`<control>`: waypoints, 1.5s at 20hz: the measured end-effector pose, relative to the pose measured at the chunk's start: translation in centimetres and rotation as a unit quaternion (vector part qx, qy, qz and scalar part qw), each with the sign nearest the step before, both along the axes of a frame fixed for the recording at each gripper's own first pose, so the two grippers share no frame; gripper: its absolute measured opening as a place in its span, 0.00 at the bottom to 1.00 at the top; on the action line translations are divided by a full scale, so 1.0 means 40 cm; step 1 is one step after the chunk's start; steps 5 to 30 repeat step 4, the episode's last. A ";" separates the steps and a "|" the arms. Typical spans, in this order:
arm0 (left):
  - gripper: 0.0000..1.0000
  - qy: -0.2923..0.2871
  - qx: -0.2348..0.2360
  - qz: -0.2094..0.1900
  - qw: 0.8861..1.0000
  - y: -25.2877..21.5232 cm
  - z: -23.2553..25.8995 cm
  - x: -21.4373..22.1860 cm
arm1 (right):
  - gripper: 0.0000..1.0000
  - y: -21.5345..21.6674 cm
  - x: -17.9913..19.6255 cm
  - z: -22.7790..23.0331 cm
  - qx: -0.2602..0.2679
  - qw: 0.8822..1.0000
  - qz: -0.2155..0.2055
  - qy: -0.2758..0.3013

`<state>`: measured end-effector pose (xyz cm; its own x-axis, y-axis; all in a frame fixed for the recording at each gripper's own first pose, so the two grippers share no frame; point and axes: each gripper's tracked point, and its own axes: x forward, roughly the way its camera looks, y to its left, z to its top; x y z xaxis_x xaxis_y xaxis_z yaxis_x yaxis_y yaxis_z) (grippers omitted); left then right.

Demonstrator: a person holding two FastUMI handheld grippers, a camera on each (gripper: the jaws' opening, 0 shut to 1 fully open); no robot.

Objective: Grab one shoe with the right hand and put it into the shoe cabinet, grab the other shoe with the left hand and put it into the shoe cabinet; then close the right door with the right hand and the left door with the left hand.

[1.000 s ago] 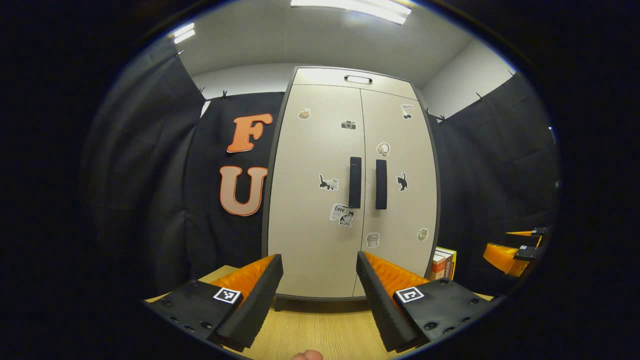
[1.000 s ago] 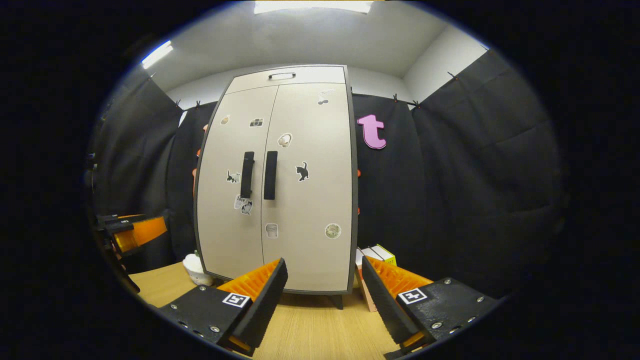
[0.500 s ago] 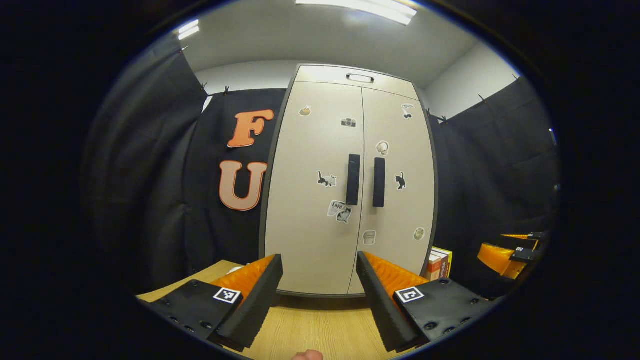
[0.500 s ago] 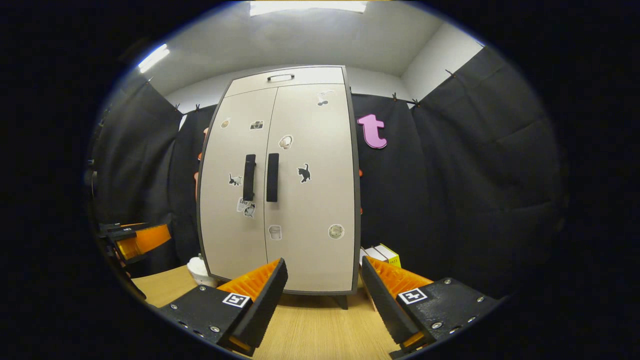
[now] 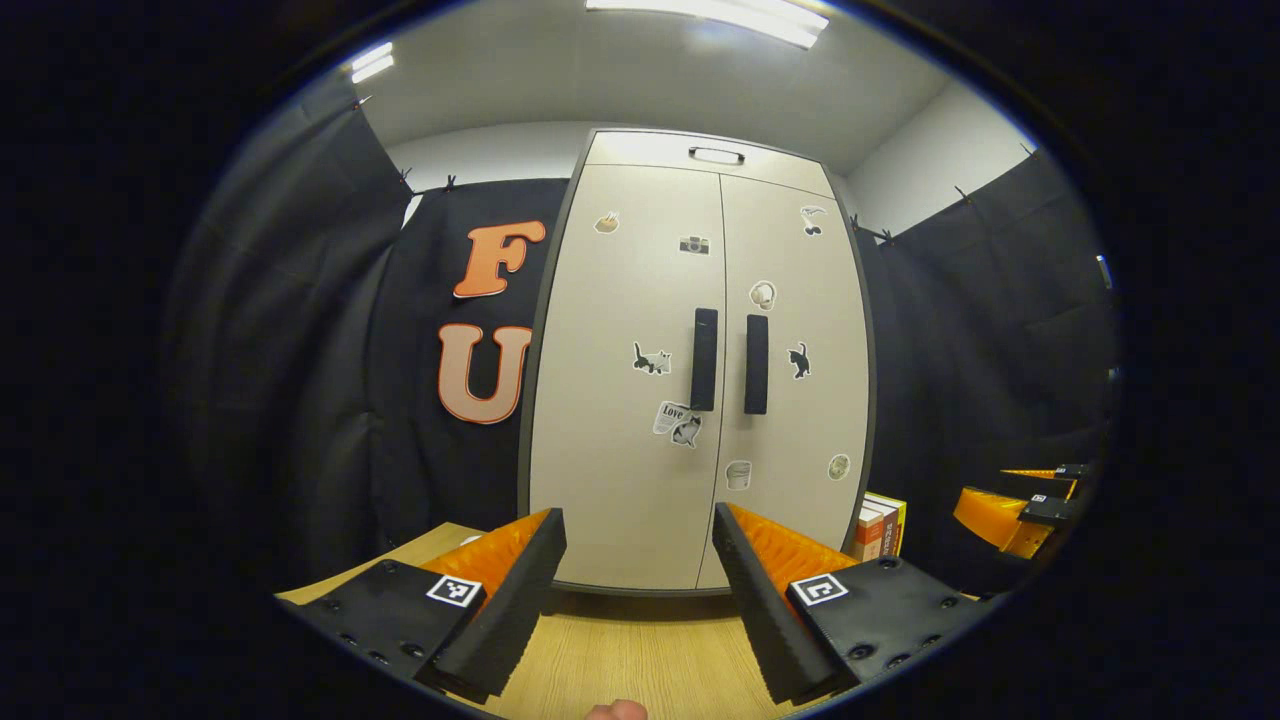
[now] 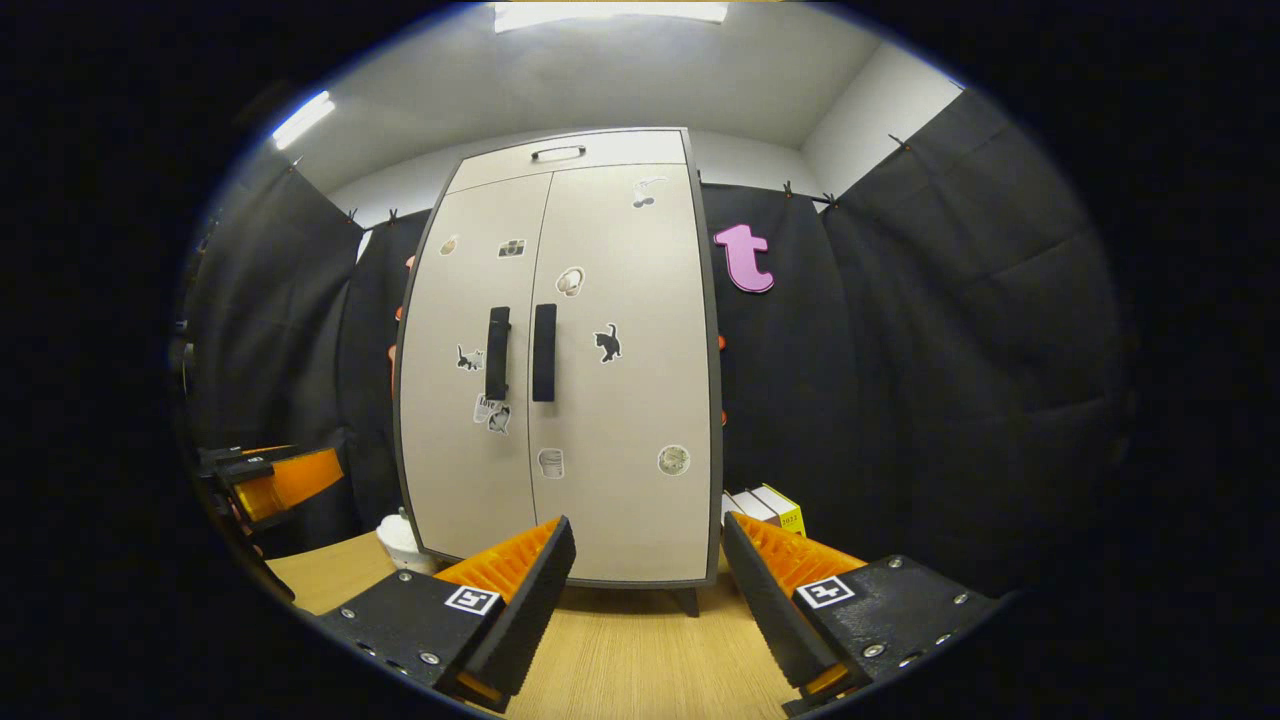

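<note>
We see the shoe cabinet (image 5: 700, 370) straight ahead of our left gripper (image 5: 638, 585), both doors closed, its handles side by side. Our right gripper (image 6: 648, 590) faces it too, slightly from the right. Both grippers are spread open, empty, above the counter (image 5: 640, 660).

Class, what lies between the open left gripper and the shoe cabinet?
Bare wooden tabletop alone separates left gripper from shoe cabinet, in the left gripper view.

Shoe cabinet (image 5: 640, 480) doors shut, interior hidden.
</note>
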<state>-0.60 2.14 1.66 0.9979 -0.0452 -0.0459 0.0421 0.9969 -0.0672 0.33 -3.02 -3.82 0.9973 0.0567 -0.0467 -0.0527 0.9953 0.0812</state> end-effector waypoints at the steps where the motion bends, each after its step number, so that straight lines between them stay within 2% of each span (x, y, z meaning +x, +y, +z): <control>1: 0.96 -0.001 -0.001 0.000 1.000 -0.001 0.001 0.000 | 0.92 0.000 0.000 0.001 0.000 1.000 0.000 0.000; 4: 0.94 0.001 -0.002 0.001 1.000 -0.001 -0.004 0.005 | 0.92 0.000 0.002 -0.003 0.000 1.000 0.000 0.001; 30: 0.94 0.001 -0.002 0.001 1.000 -0.001 -0.004 0.005 | 0.92 0.000 0.002 -0.003 0.000 1.000 0.000 0.001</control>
